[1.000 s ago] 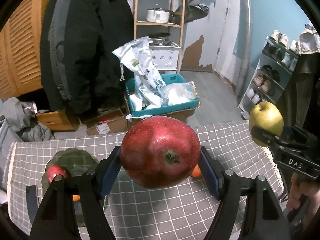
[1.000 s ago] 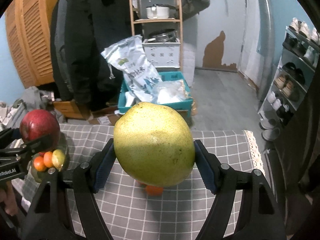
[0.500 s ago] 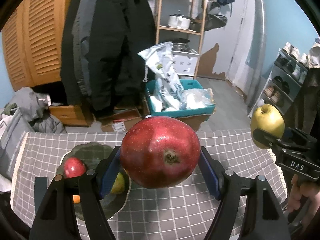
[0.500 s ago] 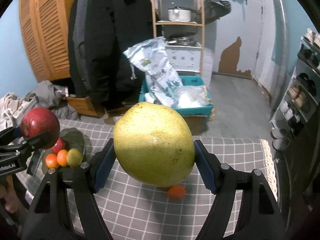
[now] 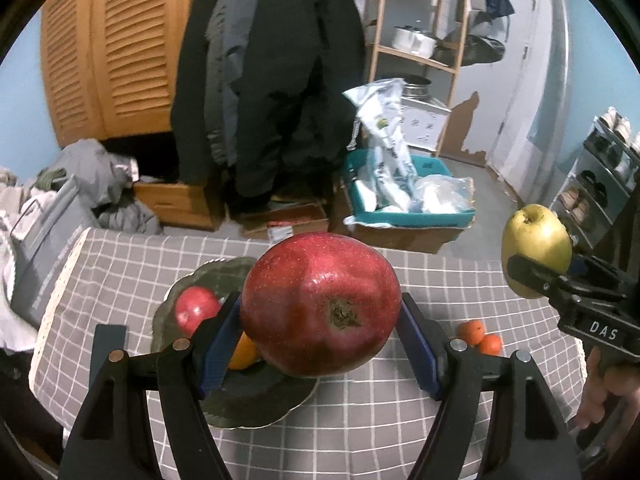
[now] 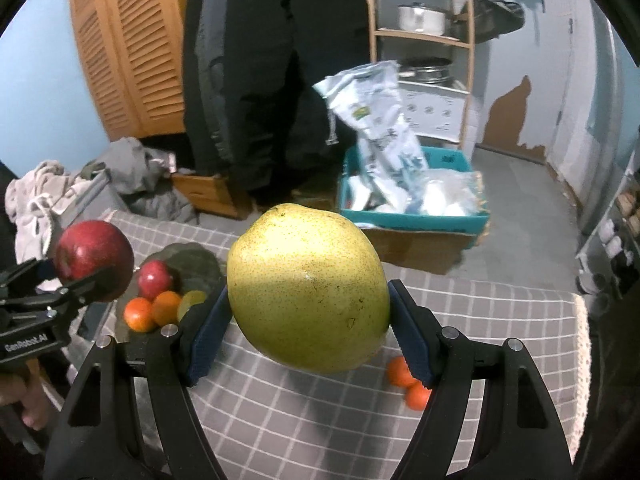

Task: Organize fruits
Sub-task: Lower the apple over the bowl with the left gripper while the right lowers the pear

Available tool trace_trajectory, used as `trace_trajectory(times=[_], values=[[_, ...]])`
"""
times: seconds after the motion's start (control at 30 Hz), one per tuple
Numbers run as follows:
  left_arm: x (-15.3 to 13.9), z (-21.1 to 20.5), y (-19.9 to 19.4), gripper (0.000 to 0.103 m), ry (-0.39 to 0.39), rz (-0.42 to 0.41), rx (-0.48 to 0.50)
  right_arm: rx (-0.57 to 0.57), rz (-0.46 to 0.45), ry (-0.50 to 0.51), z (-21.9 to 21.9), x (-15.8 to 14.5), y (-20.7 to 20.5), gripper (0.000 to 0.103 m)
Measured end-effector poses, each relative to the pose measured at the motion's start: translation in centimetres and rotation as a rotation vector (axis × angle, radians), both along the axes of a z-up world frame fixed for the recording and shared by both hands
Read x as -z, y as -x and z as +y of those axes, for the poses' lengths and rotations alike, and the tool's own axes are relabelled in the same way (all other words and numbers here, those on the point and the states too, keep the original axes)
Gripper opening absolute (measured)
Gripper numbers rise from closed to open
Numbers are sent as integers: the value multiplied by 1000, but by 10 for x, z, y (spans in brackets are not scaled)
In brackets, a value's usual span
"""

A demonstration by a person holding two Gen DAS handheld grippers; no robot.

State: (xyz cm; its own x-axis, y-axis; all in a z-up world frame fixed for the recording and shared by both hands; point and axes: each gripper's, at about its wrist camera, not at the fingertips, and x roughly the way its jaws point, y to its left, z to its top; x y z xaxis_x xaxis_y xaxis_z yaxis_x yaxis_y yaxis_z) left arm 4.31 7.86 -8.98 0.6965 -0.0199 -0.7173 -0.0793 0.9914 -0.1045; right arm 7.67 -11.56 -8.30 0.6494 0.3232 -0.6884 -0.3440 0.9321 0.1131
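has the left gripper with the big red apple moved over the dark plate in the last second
Yes. The left gripper has swung left: the dark scalloped plate, earlier off to its left, now lies beneath the big red apple.

My left gripper (image 5: 320, 336) is matt black plastic with ribbed blue pads, and the big red apple (image 5: 320, 308) it clamps is glossy, finely speckled skin. My right gripper (image 6: 308, 332) is made the same, and its yellow-green pear (image 6: 308, 288) looks duller and freckled with tiny dots. The bench (image 5: 360, 432) wears a soft grey checked cloth with a lace-like edge, and the dark dish (image 5: 256, 396) on it has a dull sheen.
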Motion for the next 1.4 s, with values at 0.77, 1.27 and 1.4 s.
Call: trace_trajectory(times=[0.77,1.27,1.4], values=[[74,83,9,76,59,160,-136,-179,145,19,131,55,-28,76],[129,101,1,76,132,307,-141,-218,222,50,177,91,-42,76],[136,99,0,76,135,339,-134,-217,238,49,182,97,-46,76]])
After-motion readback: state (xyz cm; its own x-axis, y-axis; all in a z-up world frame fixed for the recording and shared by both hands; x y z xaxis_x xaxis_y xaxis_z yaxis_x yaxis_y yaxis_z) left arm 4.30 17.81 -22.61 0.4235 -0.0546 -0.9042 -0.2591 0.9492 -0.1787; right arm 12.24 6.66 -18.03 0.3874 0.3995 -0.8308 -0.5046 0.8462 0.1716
